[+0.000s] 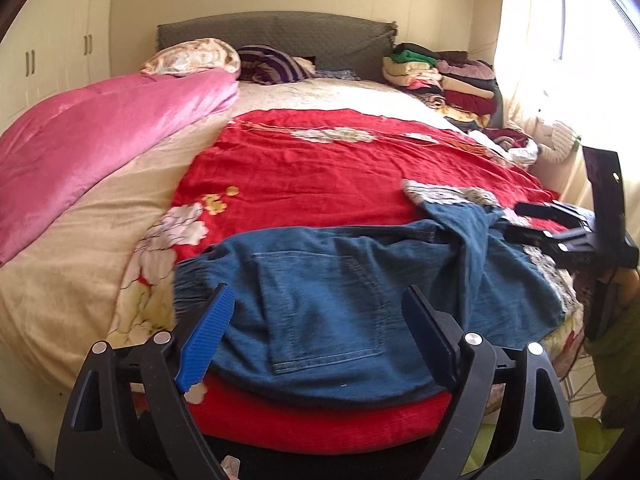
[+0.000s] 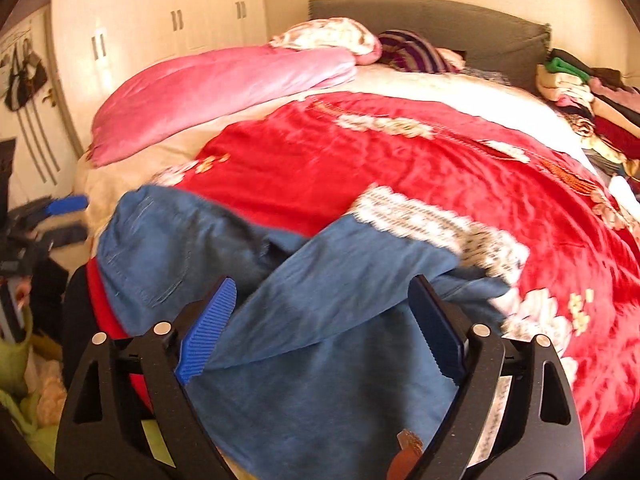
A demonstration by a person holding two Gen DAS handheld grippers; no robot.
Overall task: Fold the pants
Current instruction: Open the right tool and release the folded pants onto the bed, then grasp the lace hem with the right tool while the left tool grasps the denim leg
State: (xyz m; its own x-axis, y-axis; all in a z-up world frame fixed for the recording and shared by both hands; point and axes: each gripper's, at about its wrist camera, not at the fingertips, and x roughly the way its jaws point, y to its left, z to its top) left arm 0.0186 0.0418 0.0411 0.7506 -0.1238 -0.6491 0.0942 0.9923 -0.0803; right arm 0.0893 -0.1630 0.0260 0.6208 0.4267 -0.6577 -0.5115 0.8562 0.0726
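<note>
Blue denim pants point(image 1: 312, 264) lie crumpled on the red flowered bedspread point(image 1: 320, 160) at the bed's near edge. The back pocket point(image 1: 320, 312) faces up and a leg is thrown across the seat point(image 2: 360, 264). My left gripper point(image 1: 320, 294) hovers open over the pocket area, with nothing pinched between its blue pads. My right gripper point(image 2: 324, 282) hovers open over the folded-over leg, not gripping it. The right gripper point(image 1: 532, 222) also shows at the right edge of the left wrist view. The left gripper point(image 2: 64, 220) shows at the left edge of the right wrist view.
A pink quilt point(image 1: 100, 140) is bunched along the bed's left side. Pillows point(image 1: 272, 64) and the grey headboard point(image 1: 280, 32) are at the far end. Stacks of folded clothes point(image 1: 448, 76) fill the far right corner by the curtain point(image 1: 520, 60). Wardrobes point(image 2: 160, 20) line the left wall.
</note>
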